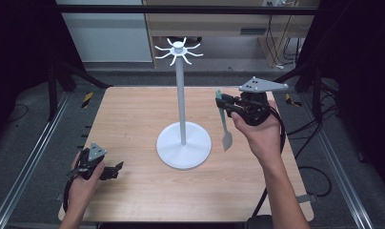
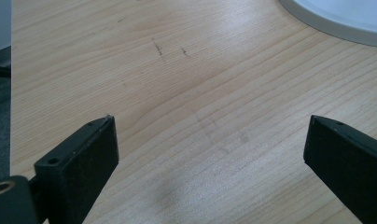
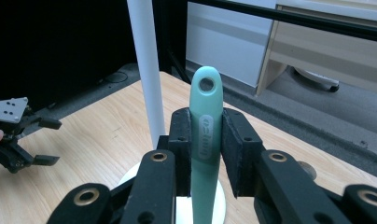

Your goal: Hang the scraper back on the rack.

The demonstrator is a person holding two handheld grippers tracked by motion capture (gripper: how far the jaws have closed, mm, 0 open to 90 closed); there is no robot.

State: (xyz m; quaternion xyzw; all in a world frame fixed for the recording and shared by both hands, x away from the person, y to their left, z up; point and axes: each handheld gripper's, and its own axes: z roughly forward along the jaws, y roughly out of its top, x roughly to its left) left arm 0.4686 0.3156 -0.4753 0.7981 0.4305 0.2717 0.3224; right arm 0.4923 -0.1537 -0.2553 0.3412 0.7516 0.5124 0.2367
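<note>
Writing: the mint-green plastic spatula carries a pale oval label on its handle; the characters on it are too blurred to read. No other lettering can be made out.

Location of the utensil: it is clamped by its handle between the jaws of the right gripper, held above the light wooden table to the right of the stand. In the high view the spatula hangs roughly upright, its grey blade lowest and clear of the tabletop, its handle end uppermost. The right gripper view shows the hanging hole at the handle tip rising above the jaws.

Surroundings: a white metal stand with a round base sits at the table's middle, its thin pole topped by a ring of curved hooks. The pole stands between the two grippers, just left of the held spatula. Dark frame rails and cables border the table.

Pose: the right hand is raised over the table's right half, gripper pointing left. The left hand rests low at the near left corner; the left gripper has its jaws spread wide with nothing between them, bare wood beneath.
</note>
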